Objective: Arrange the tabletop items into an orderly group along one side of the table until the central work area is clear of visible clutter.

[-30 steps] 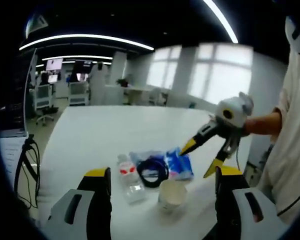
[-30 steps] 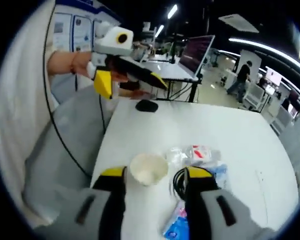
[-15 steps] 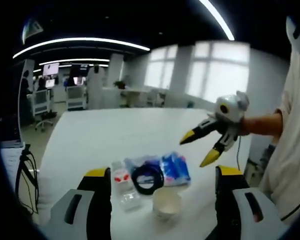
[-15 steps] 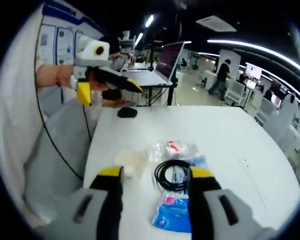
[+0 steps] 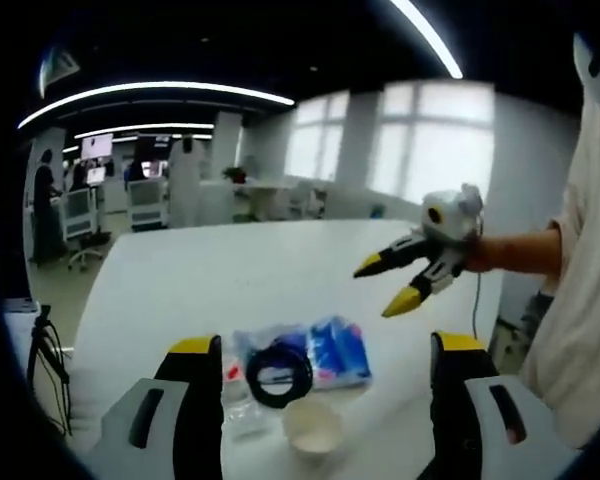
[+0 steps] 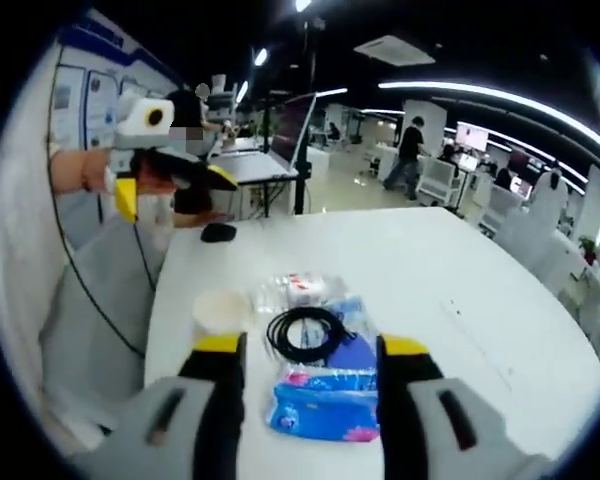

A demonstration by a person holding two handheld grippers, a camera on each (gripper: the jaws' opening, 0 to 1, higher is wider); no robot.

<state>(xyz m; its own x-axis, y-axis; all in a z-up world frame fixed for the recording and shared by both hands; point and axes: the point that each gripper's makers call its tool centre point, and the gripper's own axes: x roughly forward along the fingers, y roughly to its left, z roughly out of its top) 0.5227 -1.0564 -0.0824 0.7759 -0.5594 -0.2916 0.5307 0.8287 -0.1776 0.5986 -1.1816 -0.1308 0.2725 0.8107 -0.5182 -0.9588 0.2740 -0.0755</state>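
The big white table (image 6: 460, 290) sits in a bright office, things at 6 o'clock; both grippers (image 5: 320, 400) (image 6: 305, 390) are released, holding nothing.

The left gripper (image 5: 320, 345) is held up in the air with its two jaws wide apart and nothing between them; in the right gripper view it (image 6: 170, 185) shows at the upper left, gripped by a hand (image 6: 100, 170). The right gripper (image 6: 310, 345) also has its jaws apart and holds nothing. In the left gripper view it (image 5: 390, 282) shows at the right, jaws spread, at the end of a bare forearm (image 5: 520, 250).
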